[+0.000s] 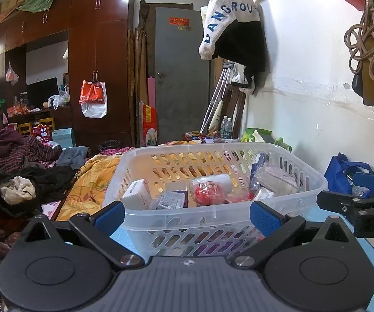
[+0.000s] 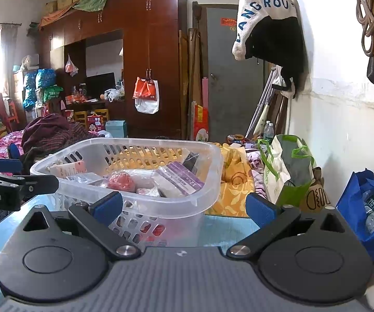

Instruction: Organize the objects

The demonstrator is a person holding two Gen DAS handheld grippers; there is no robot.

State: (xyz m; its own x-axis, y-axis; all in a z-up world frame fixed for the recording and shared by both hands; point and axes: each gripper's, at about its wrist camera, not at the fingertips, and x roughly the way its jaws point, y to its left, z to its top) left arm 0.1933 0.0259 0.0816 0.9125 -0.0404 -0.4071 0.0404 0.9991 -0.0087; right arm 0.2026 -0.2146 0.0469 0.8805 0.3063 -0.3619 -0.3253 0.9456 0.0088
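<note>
the left gripper (image 1: 187,214) hangs with fingers apart and empty before the basket (image 1: 314,179) on the near table, already holding packets and a white box (image 1: 136,195), while the right gripper (image 2: 184,205) is likewise spread and empty, so sorting looks mostly done.

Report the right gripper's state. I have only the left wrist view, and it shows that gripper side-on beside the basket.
Observer: The right gripper is open, with nothing between its fingers. A corner of the basket lies just ahead.
Operator: Say what stands right of the basket.
Observer: A green-and-white shopping bag stands upright, with a brown paper bag beside it.
Operator: Name something inside that I can't make out.
Observer: A purple box lies tilted among the packets.
</note>
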